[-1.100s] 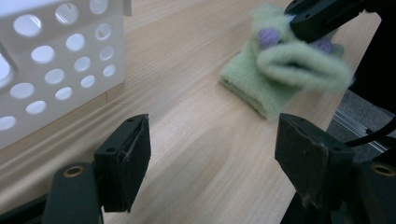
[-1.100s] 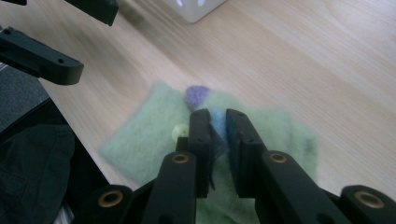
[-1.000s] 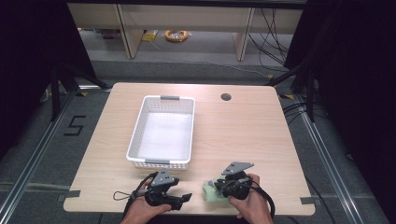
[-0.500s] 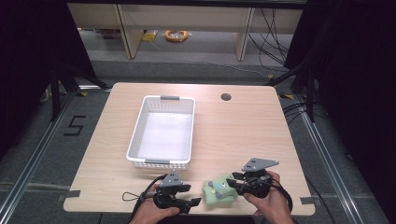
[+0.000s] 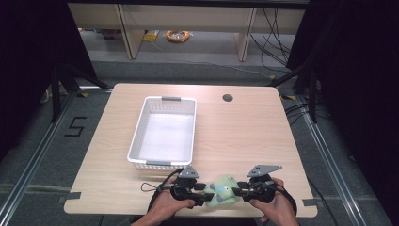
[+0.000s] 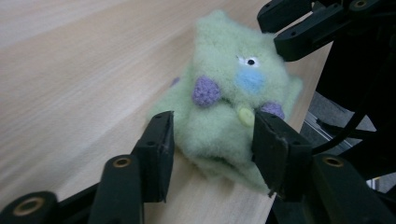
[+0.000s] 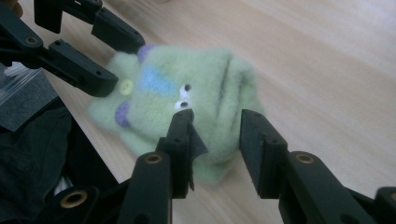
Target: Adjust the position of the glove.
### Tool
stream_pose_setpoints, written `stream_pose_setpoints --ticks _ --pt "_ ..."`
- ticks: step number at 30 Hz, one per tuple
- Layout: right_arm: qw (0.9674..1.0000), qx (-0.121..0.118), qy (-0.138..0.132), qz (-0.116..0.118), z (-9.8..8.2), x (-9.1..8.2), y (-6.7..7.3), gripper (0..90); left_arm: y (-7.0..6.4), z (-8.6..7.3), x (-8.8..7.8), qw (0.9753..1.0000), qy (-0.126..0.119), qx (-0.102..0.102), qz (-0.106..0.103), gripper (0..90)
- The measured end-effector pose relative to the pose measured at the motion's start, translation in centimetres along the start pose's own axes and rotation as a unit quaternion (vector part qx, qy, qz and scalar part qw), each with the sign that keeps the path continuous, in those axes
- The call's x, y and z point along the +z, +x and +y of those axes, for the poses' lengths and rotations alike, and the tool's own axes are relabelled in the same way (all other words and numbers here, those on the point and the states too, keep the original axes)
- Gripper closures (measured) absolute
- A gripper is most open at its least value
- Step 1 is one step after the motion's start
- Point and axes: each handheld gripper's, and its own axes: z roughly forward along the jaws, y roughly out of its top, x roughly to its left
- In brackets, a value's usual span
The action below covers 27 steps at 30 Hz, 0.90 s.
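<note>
A green plush toy (image 5: 223, 190) is being gripped from both sides at the near edge of a light wooden table (image 5: 244, 136), just right of its middle. The left gripper (image 5: 201, 196) is being held at the toy's left end, its two black jaws closed narrowly around the fuzzy body, as seen in the left gripper view, where the plush toy (image 6: 232, 102) shows purple patches, a blue patch, a yellow button and a small stitched eye. The right gripper (image 5: 237, 191) is being held at the toy's right end, its jaws likewise pinched onto the soft fabric (image 7: 187, 102) in the right gripper view. Each tool is being steadied by a hand, the left hand (image 5: 164, 209) and the right hand (image 5: 273, 210), entering from the near side. A white perforated basket (image 5: 163, 133) is being left standing farther back on the table, left of centre, apart from the toy. A round cable hole (image 5: 227, 98) is seen near the far edge.
</note>
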Motion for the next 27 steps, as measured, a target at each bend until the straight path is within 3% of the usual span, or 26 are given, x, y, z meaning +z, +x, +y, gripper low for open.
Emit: stream_pose_setpoints --ticks 4,5,8,9,10,11,15,18,20,23,27 --pt "0.9999 0.005 0.012 0.005 -0.3 0.4 -0.2 72.3 -0.1 0.0 0.1 1.0 -0.004 0.002 0.007 66.7" --pt "0.9998 0.002 0.017 0.005 -0.3 0.3 -0.2 77.9 -0.3 0.1 -0.2 0.9999 -0.011 0.004 0.008 71.9" --pt "0.9998 -0.011 0.015 0.0 -0.2 0.1 0.1 83.0 -0.5 0.1 -0.4 0.9998 -0.016 0.007 0.009 77.5" --pt "0.9998 -0.015 0.012 -0.003 -0.1 -0.1 0.2 84.3 -0.5 0.2 -0.4 0.9998 -0.013 0.014 0.009 78.3" --pt "0.9998 -0.018 0.009 -0.002 -0.1 -0.2 0.3 85.2 -0.6 0.2 -0.4 0.9997 -0.018 0.009 0.012 78.8" --pt "0.9999 -0.015 0.0 -0.003 -0.1 -0.3 0.3 85.8 -0.4 0.3 -0.5 0.9998 -0.015 0.014 0.003 79.1" --pt "0.9999 -0.011 0.007 0.0 0.1 -1.1 0.5 86.4 -0.4 0.9 -1.0 0.9997 -0.021 0.01 0.001 79.5" --pt "0.9997 -0.009 -0.022 0.008 -0.1 -2.1 1.4 86.7 0.1 2.1 -1.3 0.9996 -0.024 0.003 -0.011 79.5" --pt "0.9998 -0.01 -0.01 0.011 -0.4 -2.6 1.7 86.7 0.6 2.5 -1.0 0.9996 -0.017 -0.004 -0.021 79.4" --pt "0.9995 -0.007 -0.013 0.027 -0.8 -2.4 1.9 86.7 0.9 2.6 -0.6 0.9995 -0.01 -0.012 -0.026 79.3" --pt "0.9998 -0.007 -0.004 0.019 -1.2 -2.0 1.8 86.7 1.2 2.4 -0.2 0.9997 -0.005 -0.014 -0.021 78.4"
